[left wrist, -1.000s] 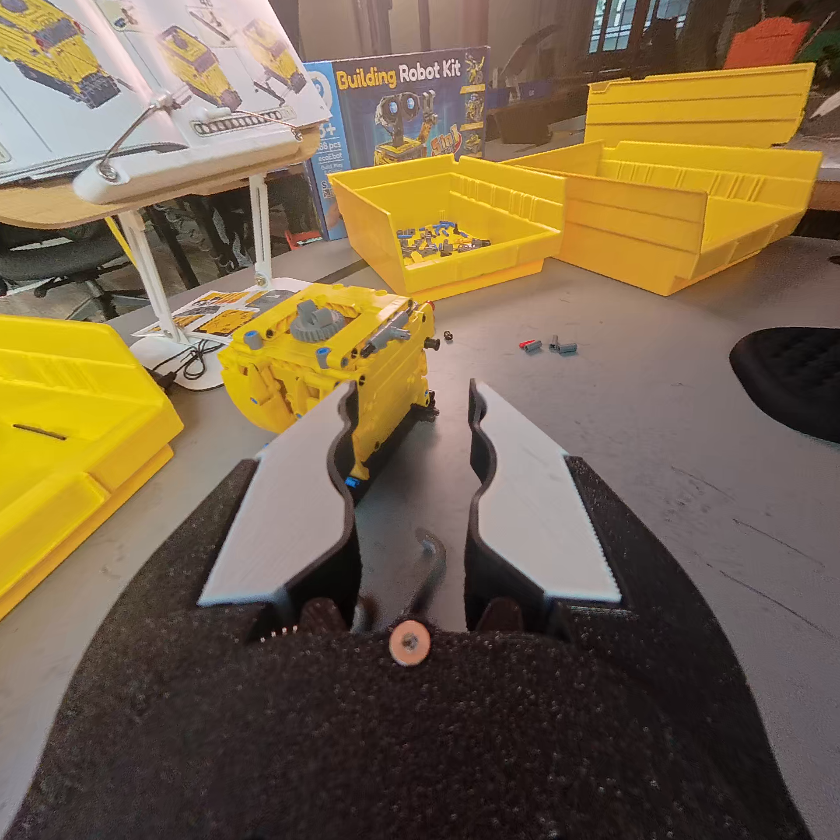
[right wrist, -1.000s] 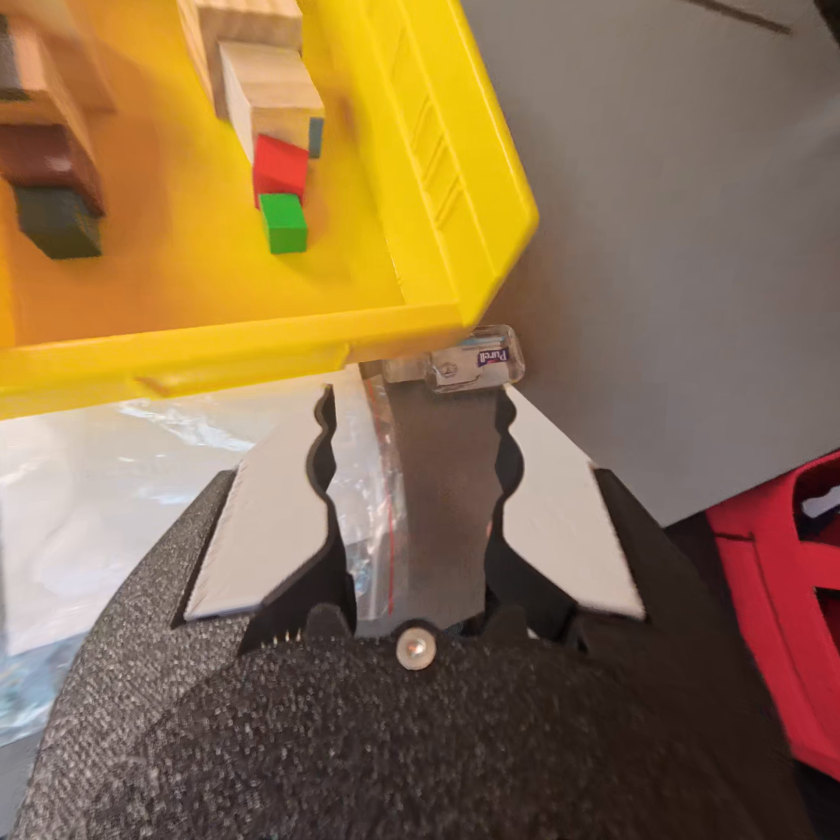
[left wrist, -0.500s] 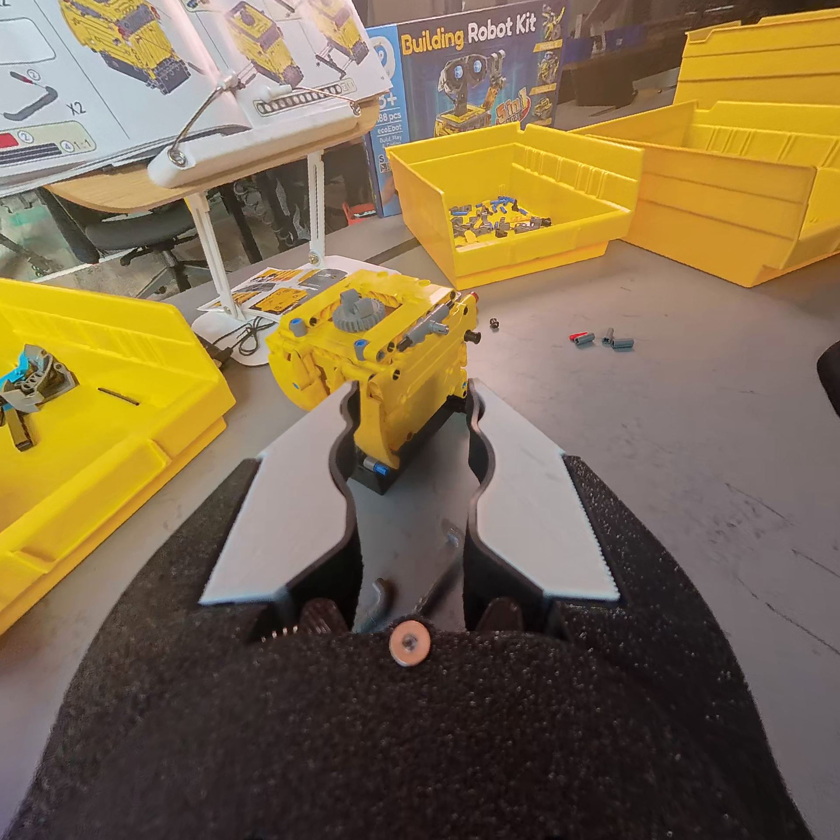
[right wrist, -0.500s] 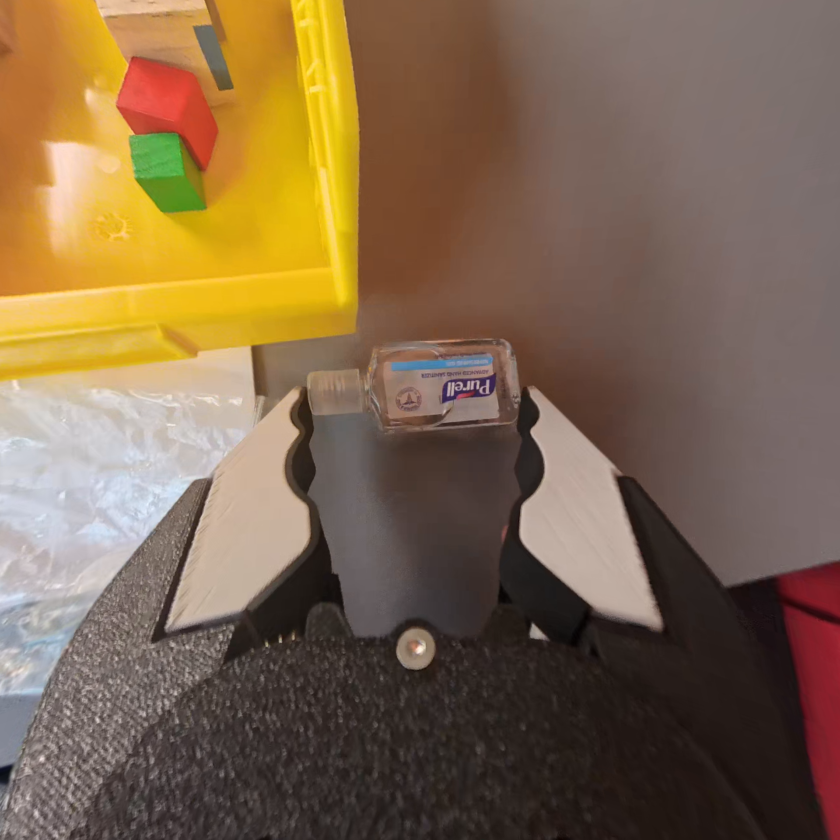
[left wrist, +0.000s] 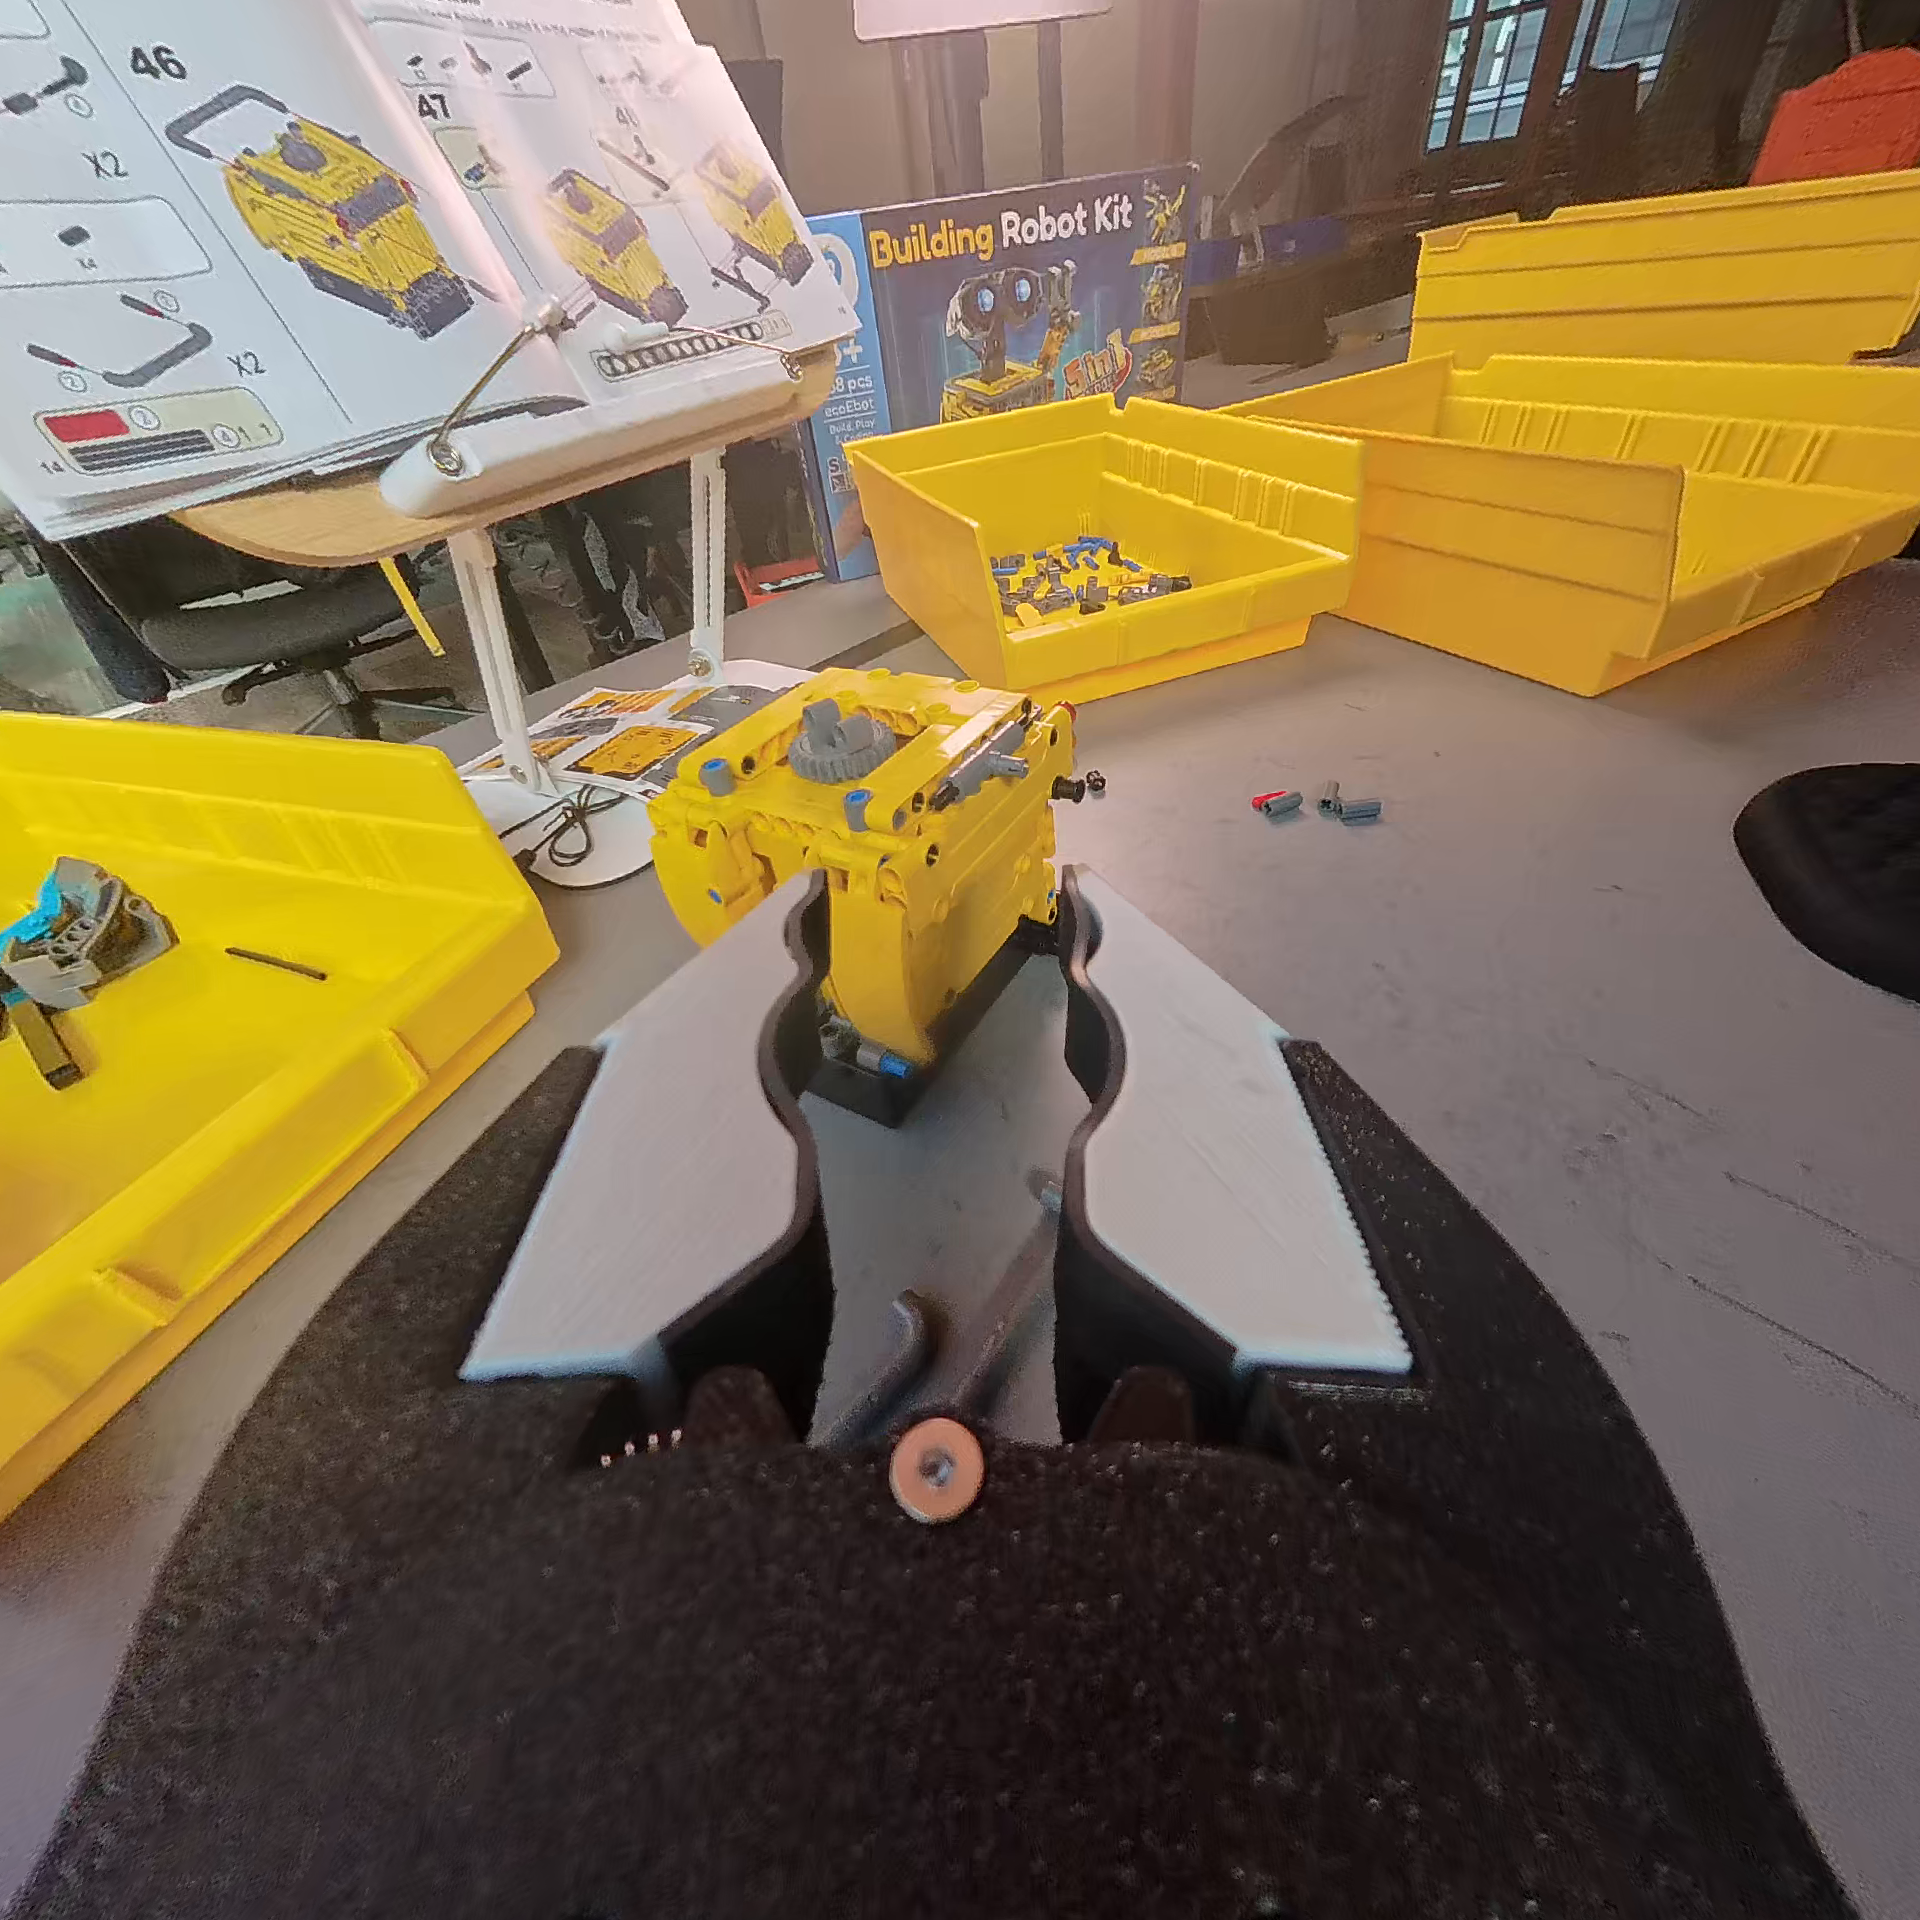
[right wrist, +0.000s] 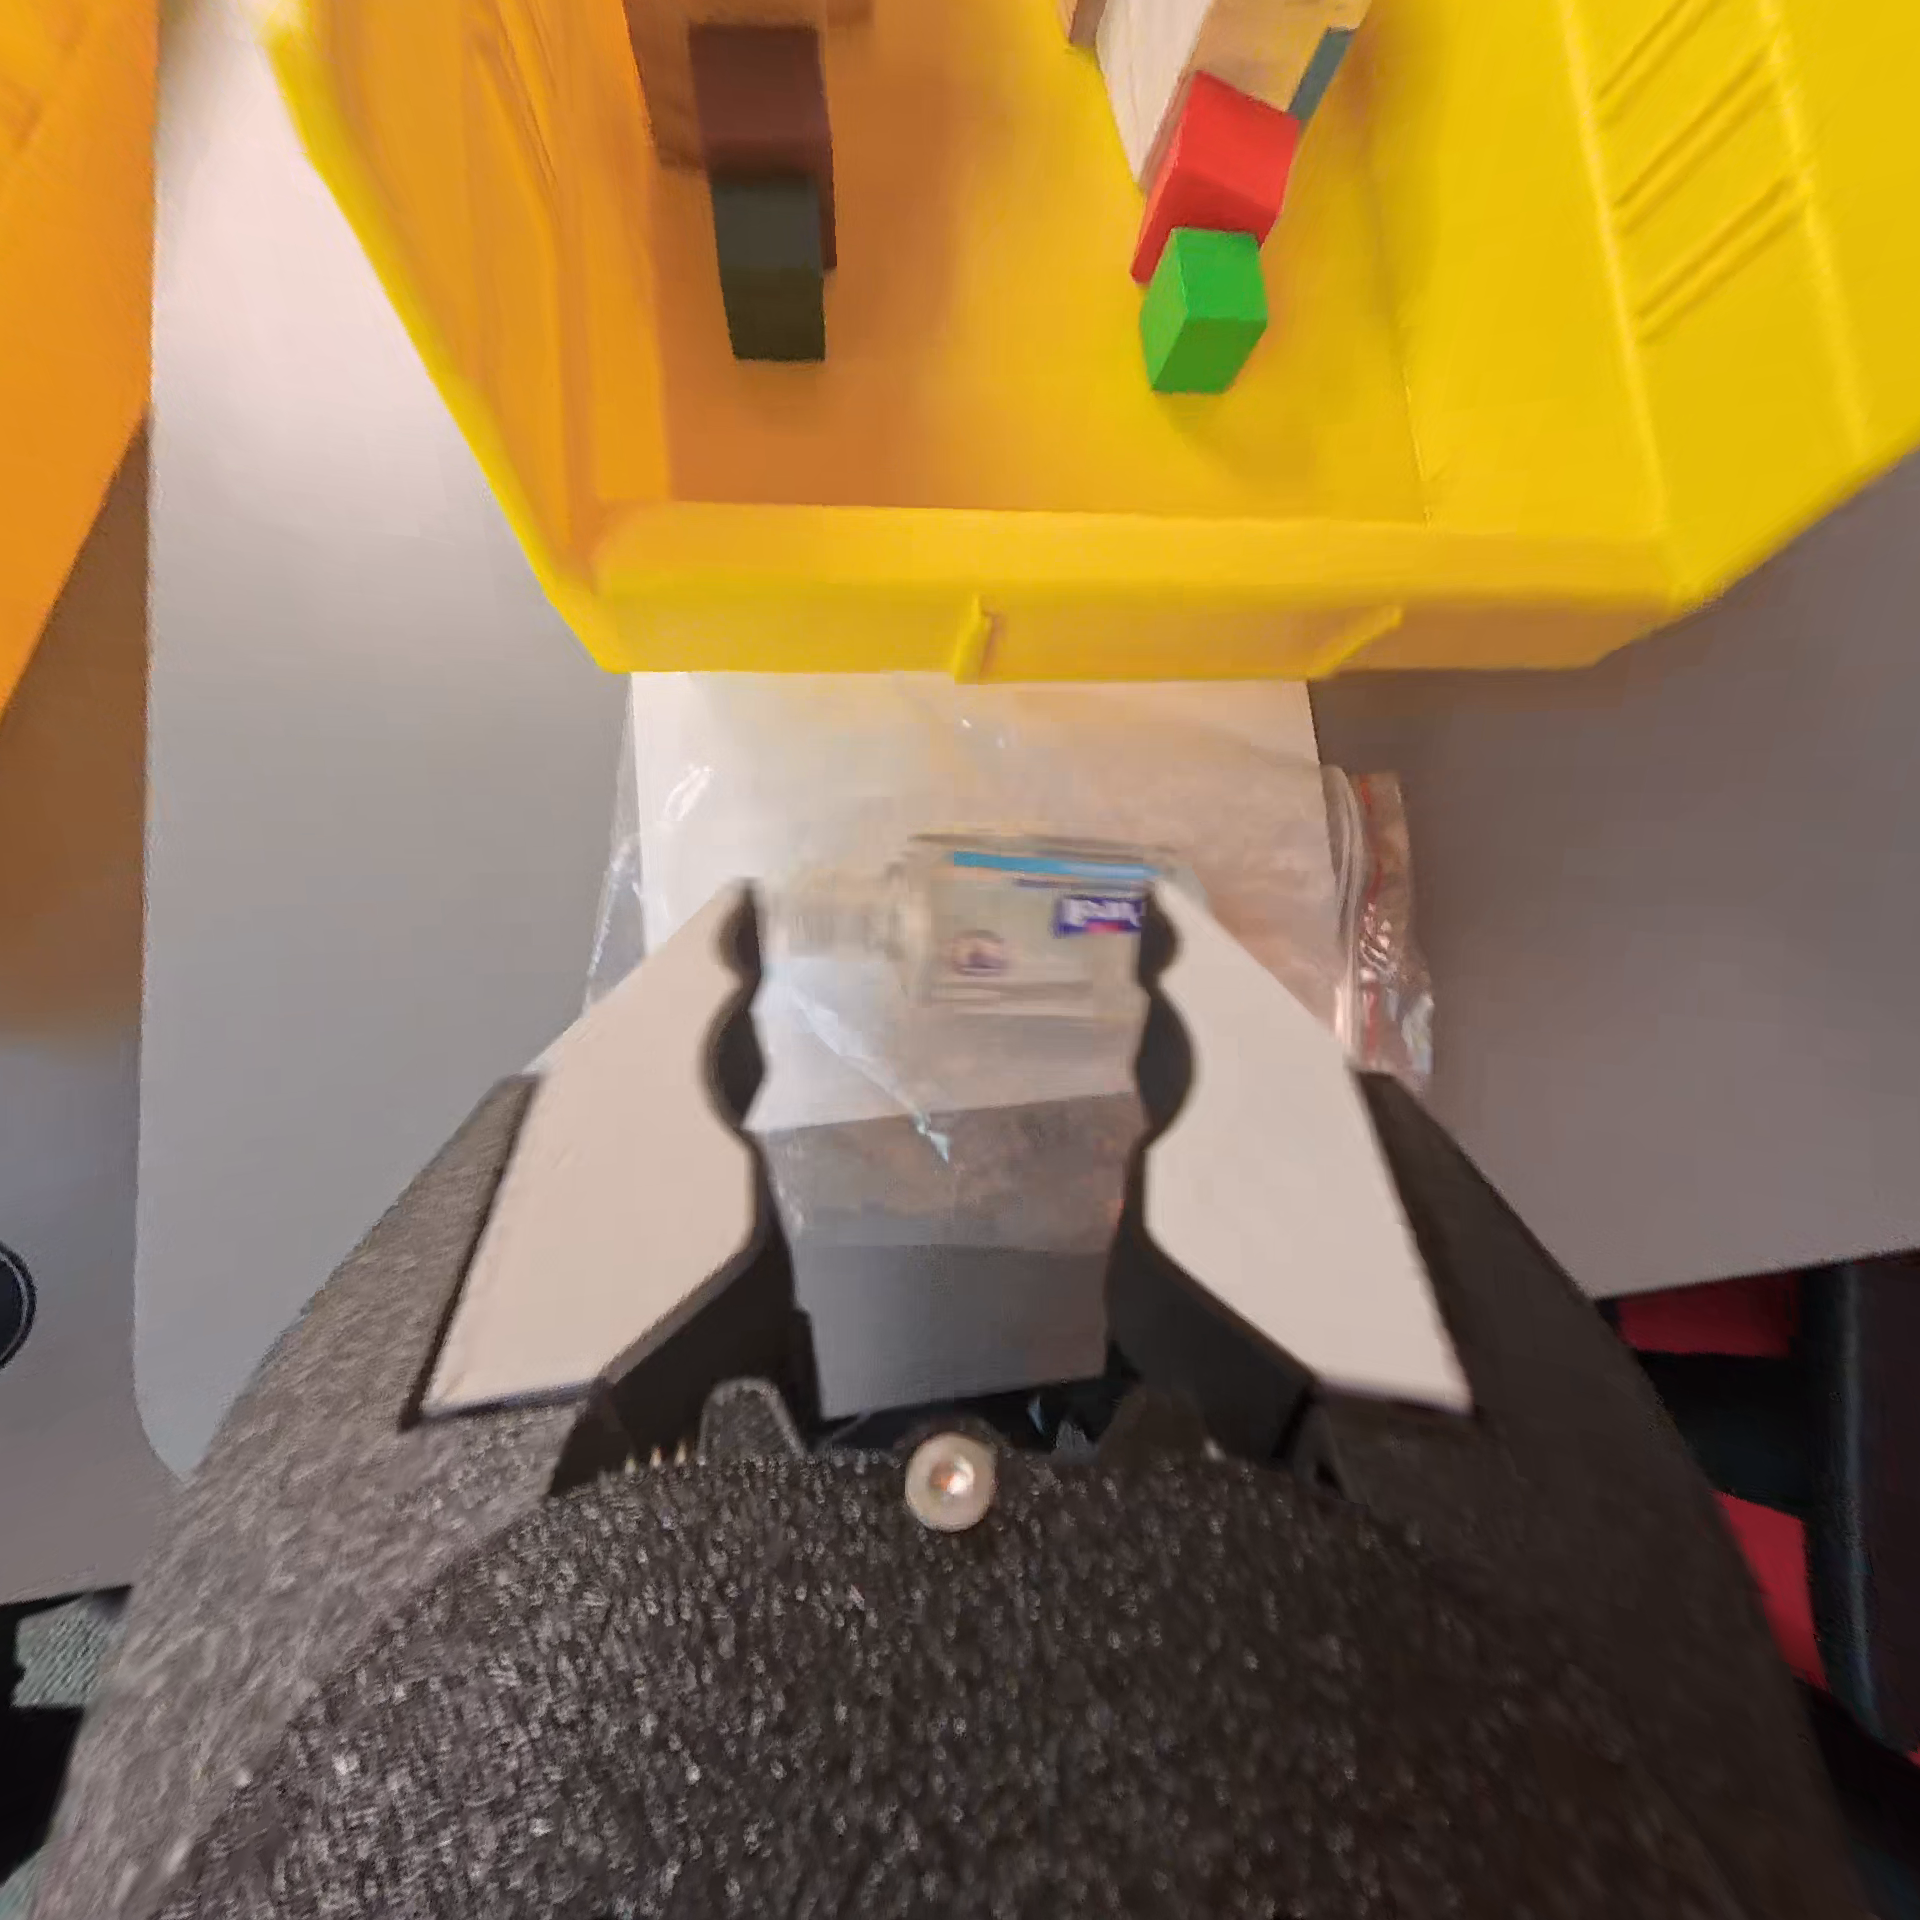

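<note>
In the left wrist view, a yellow brick-built model [left wrist: 862, 810] with a grey gear on top stands on the grey table. My left gripper [left wrist: 935, 899] is open, with its fingertips on either side of the model's near lower corner. A dark bent rod [left wrist: 997, 1309] lies on the table between the finger bases. In the right wrist view, my right gripper [right wrist: 951, 914] is shut on a small clear bottle [right wrist: 1029, 935] held crosswise at the fingertips. The bottle is over a clear zip bag [right wrist: 1371, 935] on white paper [right wrist: 727, 748]. This view is blurred.
A yellow bin [right wrist: 1039, 592] just beyond the bag holds green [right wrist: 1200, 312], red [right wrist: 1210, 166] and dark [right wrist: 774, 270] blocks. Around the model are a yellow bin [left wrist: 260, 1039] at left, a parts bin [left wrist: 1236, 457], larger bins [left wrist: 1558, 551], a booklet stand [left wrist: 364, 239], loose pieces [left wrist: 1320, 805] and a black pad [left wrist: 1839, 873].
My left gripper moved forward until its open fingers straddle the model. My right gripper carried the bottle from beside the bin's corner to over the zip bag in front of the bin.
</note>
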`<action>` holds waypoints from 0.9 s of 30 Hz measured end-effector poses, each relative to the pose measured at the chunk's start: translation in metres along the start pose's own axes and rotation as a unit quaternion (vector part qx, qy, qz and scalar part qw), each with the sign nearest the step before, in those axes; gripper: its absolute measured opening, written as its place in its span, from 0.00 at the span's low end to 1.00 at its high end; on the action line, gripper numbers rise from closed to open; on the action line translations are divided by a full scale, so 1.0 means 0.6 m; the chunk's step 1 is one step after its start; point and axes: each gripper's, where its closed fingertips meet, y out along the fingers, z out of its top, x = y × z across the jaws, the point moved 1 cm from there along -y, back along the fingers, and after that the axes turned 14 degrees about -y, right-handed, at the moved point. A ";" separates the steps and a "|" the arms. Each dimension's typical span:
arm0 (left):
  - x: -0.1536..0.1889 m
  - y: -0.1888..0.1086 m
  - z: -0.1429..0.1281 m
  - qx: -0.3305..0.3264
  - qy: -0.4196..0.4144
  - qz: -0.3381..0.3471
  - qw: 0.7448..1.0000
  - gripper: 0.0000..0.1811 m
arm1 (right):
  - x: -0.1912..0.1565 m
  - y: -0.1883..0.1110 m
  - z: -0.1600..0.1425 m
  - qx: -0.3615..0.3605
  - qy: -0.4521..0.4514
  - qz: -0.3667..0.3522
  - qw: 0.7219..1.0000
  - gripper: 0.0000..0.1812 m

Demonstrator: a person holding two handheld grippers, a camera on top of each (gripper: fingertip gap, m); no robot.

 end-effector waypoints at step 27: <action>0.014 -0.024 0.007 0.023 -0.001 -0.028 0.999 0.24 | -0.021 -0.045 -0.051 -0.074 -0.109 -0.013 0.991 0.37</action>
